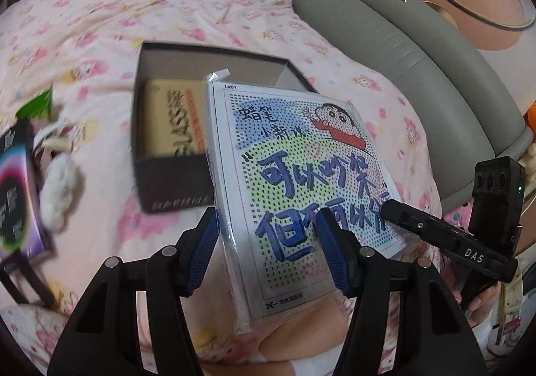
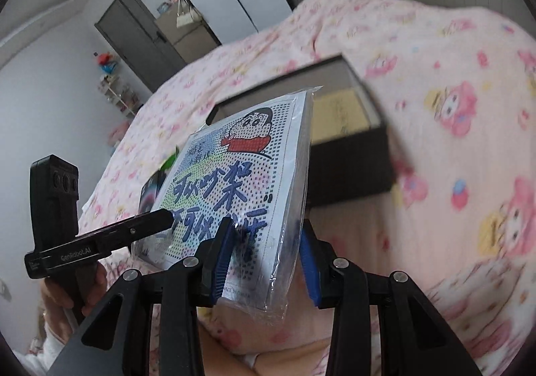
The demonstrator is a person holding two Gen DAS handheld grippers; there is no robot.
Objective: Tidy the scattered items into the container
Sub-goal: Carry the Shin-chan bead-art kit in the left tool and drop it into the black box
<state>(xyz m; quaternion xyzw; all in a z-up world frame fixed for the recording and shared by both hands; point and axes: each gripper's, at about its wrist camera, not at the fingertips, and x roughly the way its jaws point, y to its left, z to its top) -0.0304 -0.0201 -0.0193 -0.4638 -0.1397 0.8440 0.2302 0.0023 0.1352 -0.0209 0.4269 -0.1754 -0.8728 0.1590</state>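
A flat plastic-wrapped cartoon packet (image 1: 294,181) with blue Chinese lettering is held in the air over the pink bed, in front of an open black box (image 1: 174,181). My left gripper (image 1: 268,255) is shut on its left edge. My right gripper (image 2: 264,262) is shut on its right edge; the packet (image 2: 241,188) fills that view's centre. The box (image 2: 351,161) holds a yellow book (image 1: 174,121), also seen in the right wrist view (image 2: 338,111). Each gripper shows in the other's view: the right one (image 1: 385,208) and the left one (image 2: 171,218).
On the floral bedspread (image 1: 100,34) at the left lie a purple-black box (image 1: 16,195), a white fluffy toy (image 1: 60,188) and a green item (image 1: 37,104). A grey padded headboard (image 1: 402,41) curves along the right. A dark door (image 2: 140,31) stands beyond the bed.
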